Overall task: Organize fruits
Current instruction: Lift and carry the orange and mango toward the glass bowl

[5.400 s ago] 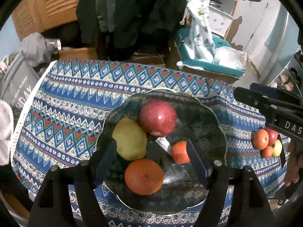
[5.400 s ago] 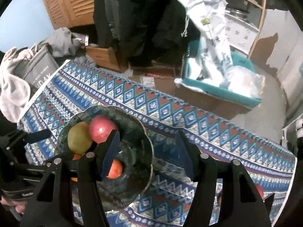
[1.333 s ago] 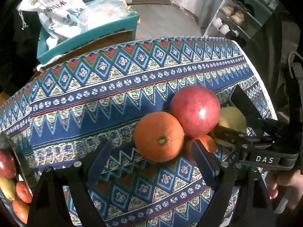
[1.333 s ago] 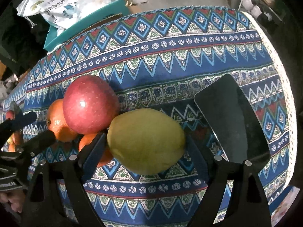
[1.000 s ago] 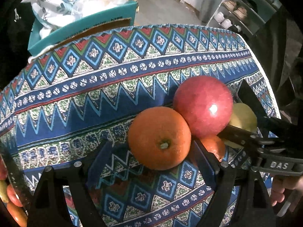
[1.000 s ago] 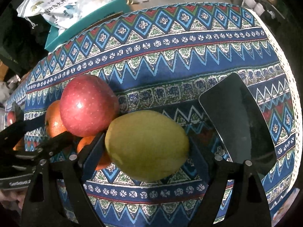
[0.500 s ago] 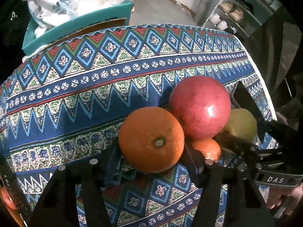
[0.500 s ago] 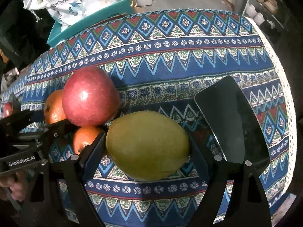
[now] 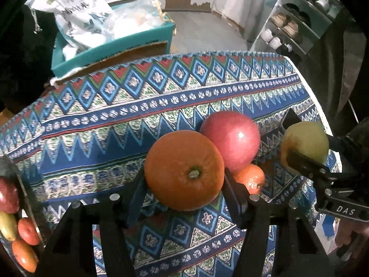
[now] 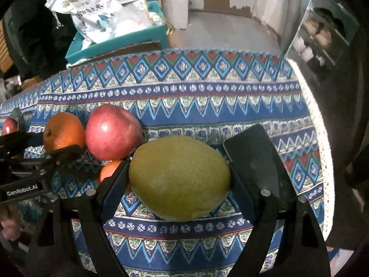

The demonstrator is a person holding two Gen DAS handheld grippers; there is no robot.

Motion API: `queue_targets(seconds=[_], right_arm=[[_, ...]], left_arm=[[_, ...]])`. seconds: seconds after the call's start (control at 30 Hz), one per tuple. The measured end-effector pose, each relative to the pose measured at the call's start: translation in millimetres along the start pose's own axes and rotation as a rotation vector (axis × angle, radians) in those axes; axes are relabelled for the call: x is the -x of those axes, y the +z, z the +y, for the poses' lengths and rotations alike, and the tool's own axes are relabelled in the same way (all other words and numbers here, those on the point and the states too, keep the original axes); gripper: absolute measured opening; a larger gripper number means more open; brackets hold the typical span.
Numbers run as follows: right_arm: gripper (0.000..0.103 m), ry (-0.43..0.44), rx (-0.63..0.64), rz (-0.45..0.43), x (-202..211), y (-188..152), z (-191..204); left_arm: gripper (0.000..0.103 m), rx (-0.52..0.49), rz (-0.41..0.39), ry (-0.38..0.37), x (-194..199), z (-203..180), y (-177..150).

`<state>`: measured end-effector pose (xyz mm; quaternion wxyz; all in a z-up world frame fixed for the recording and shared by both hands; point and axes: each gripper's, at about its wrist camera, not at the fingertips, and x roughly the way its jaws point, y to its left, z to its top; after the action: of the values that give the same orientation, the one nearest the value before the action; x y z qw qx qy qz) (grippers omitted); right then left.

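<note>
left tongs (image 9: 182,182) gripping orange (image 9: 184,169), right tongs (image 10: 178,184) clamping green pear (image 10: 180,177) (both tight)

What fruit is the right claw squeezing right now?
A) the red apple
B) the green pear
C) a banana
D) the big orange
B. In the right wrist view, the right claw has its two fingers pressed against both sides of the green pear, while the red apple sits beside it and the big orange is held in the left claw.
</note>
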<state>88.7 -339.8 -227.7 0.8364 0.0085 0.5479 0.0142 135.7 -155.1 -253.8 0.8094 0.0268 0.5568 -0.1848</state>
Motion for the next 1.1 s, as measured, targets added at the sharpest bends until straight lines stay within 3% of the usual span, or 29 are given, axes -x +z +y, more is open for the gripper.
queue_targets(seconds=[0.6,1.1], right_arm=[[0.083,0.033,0.037,-0.151,59,13,21],[0.083,0.117,0.073,-0.271,114,24,48]], left_arm=[[0.063,-0.012,-0.132,0.013,81,-3,-8],[0.063,-0.005,-0.234,0.029,145,11,-18]])
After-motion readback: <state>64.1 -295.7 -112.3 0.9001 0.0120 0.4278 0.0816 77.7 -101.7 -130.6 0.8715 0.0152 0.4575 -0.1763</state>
